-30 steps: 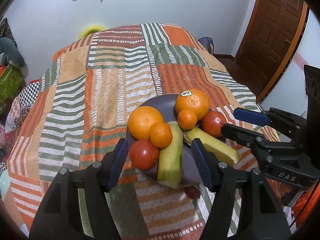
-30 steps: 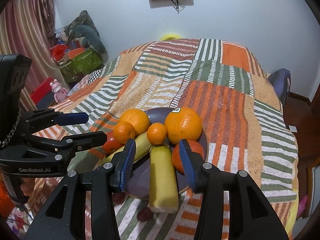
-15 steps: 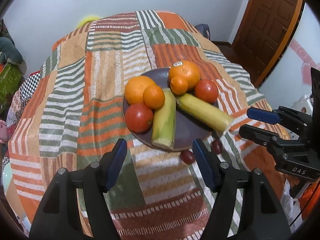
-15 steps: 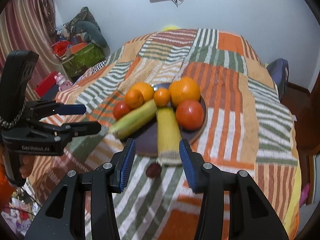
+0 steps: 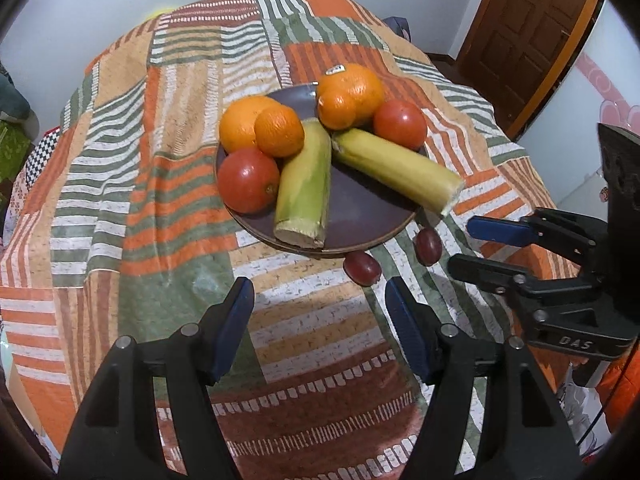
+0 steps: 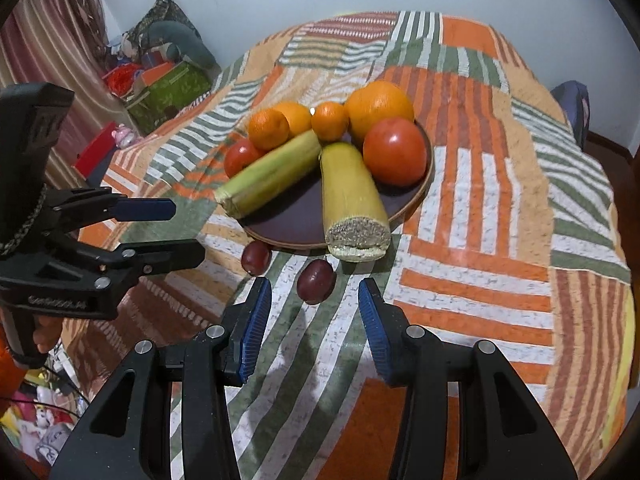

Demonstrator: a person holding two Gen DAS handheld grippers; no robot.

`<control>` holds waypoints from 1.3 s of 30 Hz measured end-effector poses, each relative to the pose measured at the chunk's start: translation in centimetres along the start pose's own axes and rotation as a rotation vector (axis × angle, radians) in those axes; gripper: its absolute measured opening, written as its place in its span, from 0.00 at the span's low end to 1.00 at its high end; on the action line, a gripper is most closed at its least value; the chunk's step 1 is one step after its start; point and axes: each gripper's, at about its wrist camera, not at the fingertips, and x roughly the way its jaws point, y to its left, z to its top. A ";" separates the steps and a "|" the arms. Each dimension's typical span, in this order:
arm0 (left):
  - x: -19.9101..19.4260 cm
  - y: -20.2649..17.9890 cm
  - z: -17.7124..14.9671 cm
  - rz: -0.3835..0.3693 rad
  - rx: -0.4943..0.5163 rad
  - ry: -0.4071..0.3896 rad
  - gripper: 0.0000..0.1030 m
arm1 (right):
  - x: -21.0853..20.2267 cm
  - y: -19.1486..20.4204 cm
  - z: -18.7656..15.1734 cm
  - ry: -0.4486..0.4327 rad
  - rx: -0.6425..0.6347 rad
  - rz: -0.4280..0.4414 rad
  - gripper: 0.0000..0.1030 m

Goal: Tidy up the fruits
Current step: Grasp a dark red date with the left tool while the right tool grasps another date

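Fingers apart and empty on both grippers, hovering just short of the fruit plate.

Left gripper (image 5: 320, 320) hangs above the striped cloth on the bench (image 5: 120, 160), its fingers (image 5: 234, 320) spread wide with the dark plate (image 5: 360, 216) at their 12 o'clock. On the plate, from left: a tomato (image 5: 248, 180), two oranges (image 5: 240, 124), a greenish cob (image 5: 306, 184), a yellow cob (image 5: 396, 170) overhanging the rim, a stickered orange (image 5: 352, 88) and a second tomato (image 5: 400, 124). Two dark red grapes (image 6: 316, 275) lie on the cloth off the plate's near edge. Right gripper (image 6: 315, 320) has one grape at 12 o'clock, just ahead of its open fingertips.
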 end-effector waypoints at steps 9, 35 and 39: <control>2.0 0.0 0.0 -0.028 -0.003 0.028 0.66 | 1.8 0.3 -0.2 0.016 -0.023 -0.002 0.24; 5.2 -2.2 1.0 -0.075 0.030 0.061 0.41 | -0.8 -0.6 -0.5 -0.047 0.006 0.017 0.21; 5.1 -2.0 1.0 -0.091 0.027 0.064 0.29 | -1.0 -0.5 -0.5 -0.052 0.006 0.018 0.21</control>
